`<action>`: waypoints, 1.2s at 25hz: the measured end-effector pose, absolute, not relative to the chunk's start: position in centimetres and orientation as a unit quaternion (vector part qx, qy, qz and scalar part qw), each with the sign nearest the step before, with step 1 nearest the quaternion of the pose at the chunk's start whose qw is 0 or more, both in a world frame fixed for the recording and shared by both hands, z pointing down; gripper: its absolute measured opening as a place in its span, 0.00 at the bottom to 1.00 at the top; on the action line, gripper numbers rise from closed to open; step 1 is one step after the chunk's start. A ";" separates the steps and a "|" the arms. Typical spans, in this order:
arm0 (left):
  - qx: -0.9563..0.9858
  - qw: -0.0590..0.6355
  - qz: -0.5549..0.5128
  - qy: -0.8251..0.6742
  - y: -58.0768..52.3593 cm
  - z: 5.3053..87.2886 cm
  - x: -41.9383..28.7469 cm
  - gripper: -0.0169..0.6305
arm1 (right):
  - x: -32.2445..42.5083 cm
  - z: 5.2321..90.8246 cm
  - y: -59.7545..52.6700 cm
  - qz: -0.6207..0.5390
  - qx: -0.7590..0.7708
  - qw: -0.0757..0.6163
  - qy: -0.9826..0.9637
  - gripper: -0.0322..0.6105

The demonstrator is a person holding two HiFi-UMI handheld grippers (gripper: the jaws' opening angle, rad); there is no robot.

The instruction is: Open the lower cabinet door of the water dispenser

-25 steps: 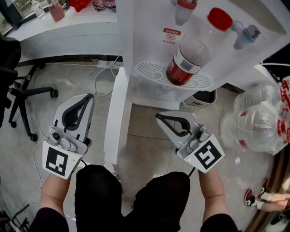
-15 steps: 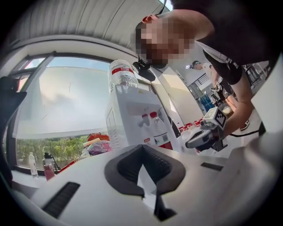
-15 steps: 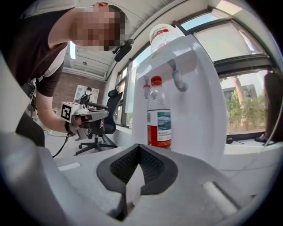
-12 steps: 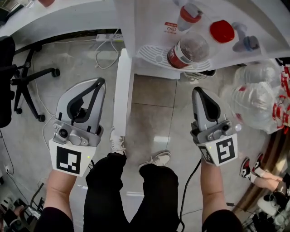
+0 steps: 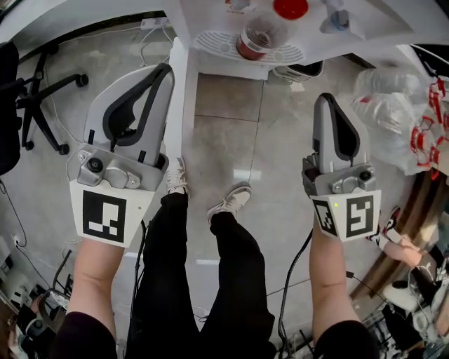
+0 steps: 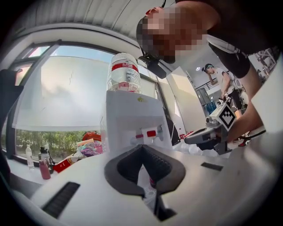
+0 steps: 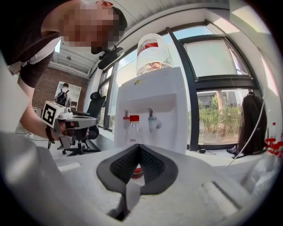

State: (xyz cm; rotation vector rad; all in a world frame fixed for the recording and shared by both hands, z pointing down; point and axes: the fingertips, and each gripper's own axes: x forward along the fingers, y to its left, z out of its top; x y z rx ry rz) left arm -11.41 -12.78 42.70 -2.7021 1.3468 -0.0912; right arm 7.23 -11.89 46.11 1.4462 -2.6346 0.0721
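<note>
We stand facing the white water dispenser, whose body fills the top edge of the head view and rises in front of both gripper cameras with a large bottle upside down on top. Below it, the lower cabinet door stands swung out towards us, seen edge-on as a narrow white panel reaching from the dispenser's base down to the floor by our left shoe. From this we judge the task all but finished: the door is open, and nothing seems left except perhaps checking that it stays there. We cannot see inside the cabinet from any view. The left gripper is held level just beside the door's edge in the head view, but we see no contact between them. Its jaws are closed tip to tip and hold nothing; only the dispenser shows through the gap behind the pads. The right gripper hangs well apart from the door on the other side, its jaws likewise pressed together and empty. A small red-capped bottle stands on the drip tray under the taps, untouched by either tool.
</note>
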 end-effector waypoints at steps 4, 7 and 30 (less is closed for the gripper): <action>-0.893 0.056 -0.023 0.446 -12.5 39.7 -9.2 0.04 | 9.6 43.3 -11.4 0.022 0.493 0.069 -0.867 0.05; -0.898 0.050 -0.026 0.435 -12.2 37.3 -7.6 0.04 | 11.2 40.8 -11.1 0.019 0.506 0.059 -0.860 0.05; -0.897 0.051 -0.039 0.437 -10.2 18.7 -1.9 0.04 | 16.3 22.6 -7.6 0.032 0.546 0.016 -0.837 0.05</action>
